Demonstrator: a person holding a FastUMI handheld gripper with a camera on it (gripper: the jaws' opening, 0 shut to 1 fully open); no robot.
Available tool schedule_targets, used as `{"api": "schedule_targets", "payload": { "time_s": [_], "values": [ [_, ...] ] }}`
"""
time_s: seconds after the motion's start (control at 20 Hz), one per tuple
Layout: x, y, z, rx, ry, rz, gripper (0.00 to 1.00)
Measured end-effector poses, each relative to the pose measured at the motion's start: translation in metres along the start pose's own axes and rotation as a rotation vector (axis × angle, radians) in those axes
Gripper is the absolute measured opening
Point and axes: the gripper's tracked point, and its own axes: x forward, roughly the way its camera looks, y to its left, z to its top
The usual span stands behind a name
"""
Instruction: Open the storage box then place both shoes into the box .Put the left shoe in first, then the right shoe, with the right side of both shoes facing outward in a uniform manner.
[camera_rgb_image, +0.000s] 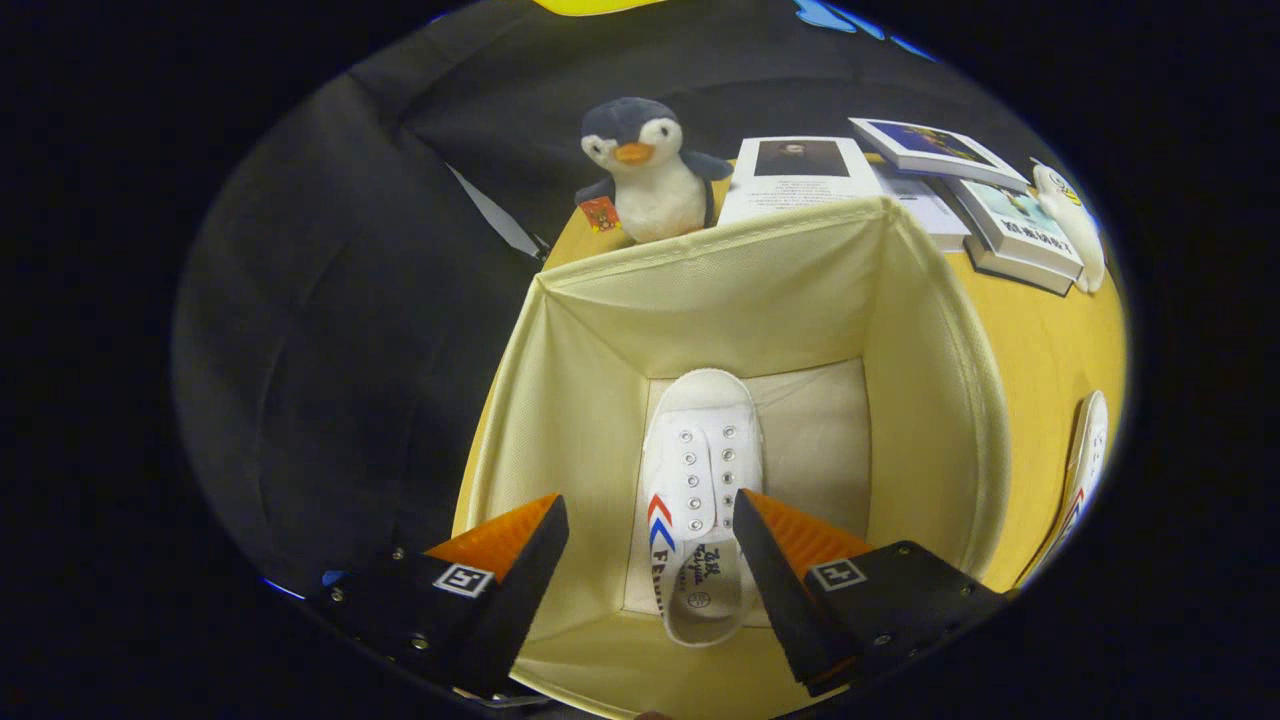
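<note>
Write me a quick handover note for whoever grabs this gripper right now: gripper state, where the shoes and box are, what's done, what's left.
Gripper: open, holding nothing, fingers spread above the open storage box.
Box: open, standing on the wooden table, in front of a penguin plush.
First shoe: lying on the box floor, sole down, toe pointing away from the fingers, seen between them.
Second shoe: on the table outside the box, beyond the box's wall next to the books side.
Done: box opened, one shoe in.
Left: pick up the second shoe and set it in the box, facing the same way as the first.
</note>
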Motion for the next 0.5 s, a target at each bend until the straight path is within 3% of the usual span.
{"api": "schedule_targets", "payload": {
  "time_s": [0.5],
  "values": [
    [-0.086, -0.023, 0.032, -0.102, -0.185, 0.027, 0.98]
  ]
}}
